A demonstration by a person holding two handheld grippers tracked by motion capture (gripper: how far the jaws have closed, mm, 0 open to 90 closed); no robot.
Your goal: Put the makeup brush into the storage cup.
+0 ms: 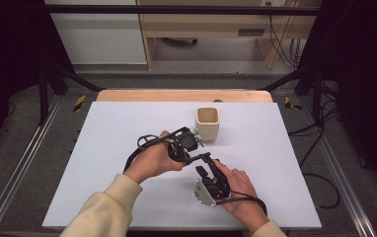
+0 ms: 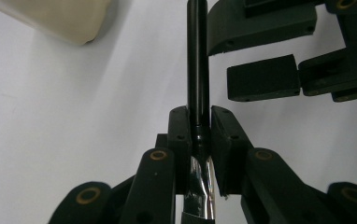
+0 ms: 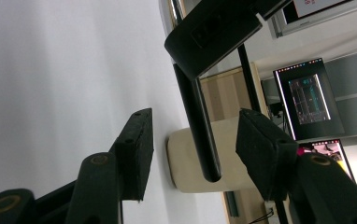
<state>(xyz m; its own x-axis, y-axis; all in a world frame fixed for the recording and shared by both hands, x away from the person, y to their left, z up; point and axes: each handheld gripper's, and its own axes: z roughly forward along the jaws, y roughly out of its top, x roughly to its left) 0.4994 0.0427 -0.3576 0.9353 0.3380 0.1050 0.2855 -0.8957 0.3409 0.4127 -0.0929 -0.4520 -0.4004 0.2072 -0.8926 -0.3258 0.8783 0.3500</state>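
Lab-type recording station. White work table (image 1: 127, 148) stands inside a black metal frame (image 1: 176, 9), cables (image 1: 320, 148) run across grey floor at right. Lit monitors (image 3: 310, 98) and a wooden desk (image 1: 206, 24) stand at far side.

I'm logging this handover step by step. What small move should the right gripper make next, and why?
Probably close the right gripper on the black rod. The left gripper is shut on the rod's other end, and the rod's free end already sits between the right gripper's open jaws, touching neither. The beige cup stands upright just beyond, perhaps where the rod goes.
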